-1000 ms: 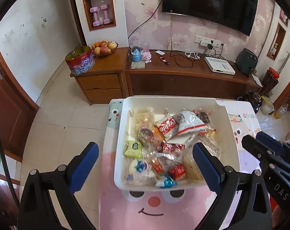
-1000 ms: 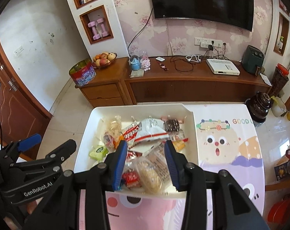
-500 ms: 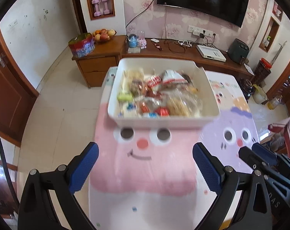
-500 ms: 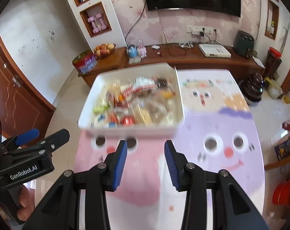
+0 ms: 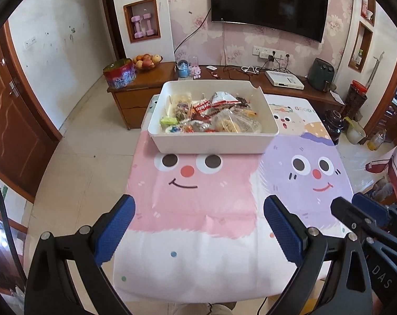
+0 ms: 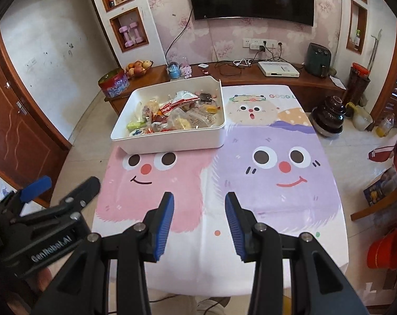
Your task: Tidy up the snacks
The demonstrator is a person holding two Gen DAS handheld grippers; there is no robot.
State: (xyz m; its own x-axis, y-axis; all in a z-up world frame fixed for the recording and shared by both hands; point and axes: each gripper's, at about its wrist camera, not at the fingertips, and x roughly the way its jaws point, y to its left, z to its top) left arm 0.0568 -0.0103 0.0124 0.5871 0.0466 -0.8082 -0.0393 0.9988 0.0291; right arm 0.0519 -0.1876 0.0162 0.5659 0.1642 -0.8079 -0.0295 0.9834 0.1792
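Over the table's near end: both of my black hand-held grippers with blue ribbed pads hang above the cartoon-printed tablecloth (image 5: pixel 198 231), nothing between their fingers.
Left gripper (image 5: pixel 198 225): jaws spread wide, empty, above the pink smiling face on the cloth; in the right wrist view it shows at the lower left (image 6: pixel 64 191).
Pink side of cloth: the white rectangular plastic bin (image 5: pixel 211 143) sits at the far end, its near wall just above the pink face's eyes, well apart from both grippers.
Snacks: wrapped snack packets (image 5: pixel 211 118) fill the bin in a loose heap, among them a red-and-white packet, a green one and clear bags of pale biscuits; in the right wrist view the heap (image 6: pixel 177 118) lies wholly inside the bin (image 6: pixel 172 141).
Right gripper (image 6: pixel 199 223): jaws parted by a narrow gap, gripping nothing, over the seam between the pink and purple faces; its tip shows at the lower right of the left wrist view (image 5: pixel 356 210).
Purple side of cloth: bare, smiling face showing.
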